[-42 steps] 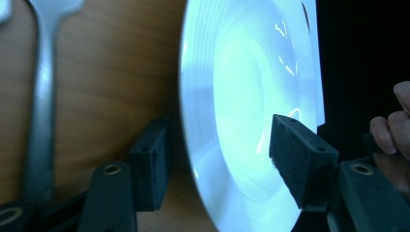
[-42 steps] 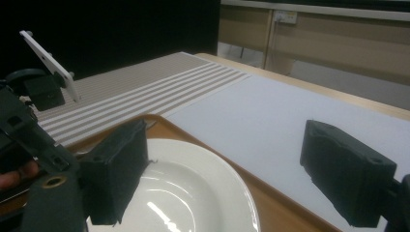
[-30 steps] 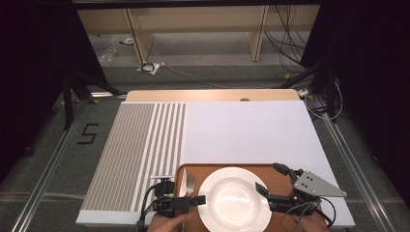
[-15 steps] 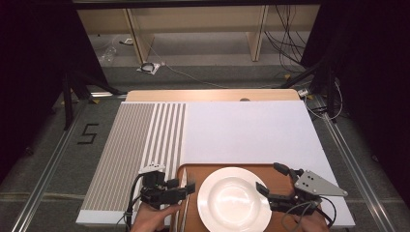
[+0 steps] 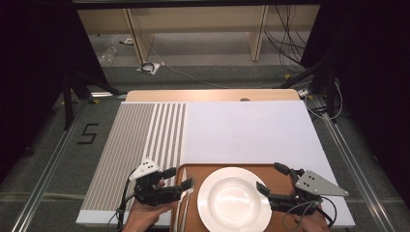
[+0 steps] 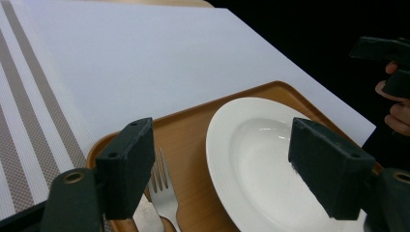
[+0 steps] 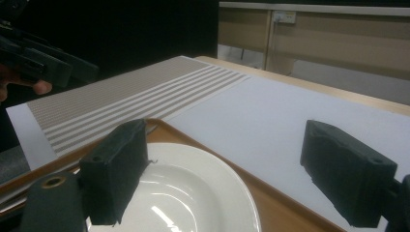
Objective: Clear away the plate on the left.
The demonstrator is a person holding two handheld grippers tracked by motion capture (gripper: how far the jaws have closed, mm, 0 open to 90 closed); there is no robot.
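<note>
black hand-held gripper (image 5: 178, 185) pair; block-shaped jaws; grey three-cornered top plates; trailing black cables

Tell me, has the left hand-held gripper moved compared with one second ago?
Yes. The left hand-held gripper, jaws just opening and empty, drew back leftward from the plate toward the striped mat.

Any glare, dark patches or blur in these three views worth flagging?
High view: table evenly lit, surroundings nearly black, picture soft. Left gripper view: plate shows a faint sheen, fork sharp, near jaws slightly soft, background black. Right gripper view: dimmer, with bright streaks of glare on the plate, grainy, left side dark.
</note>
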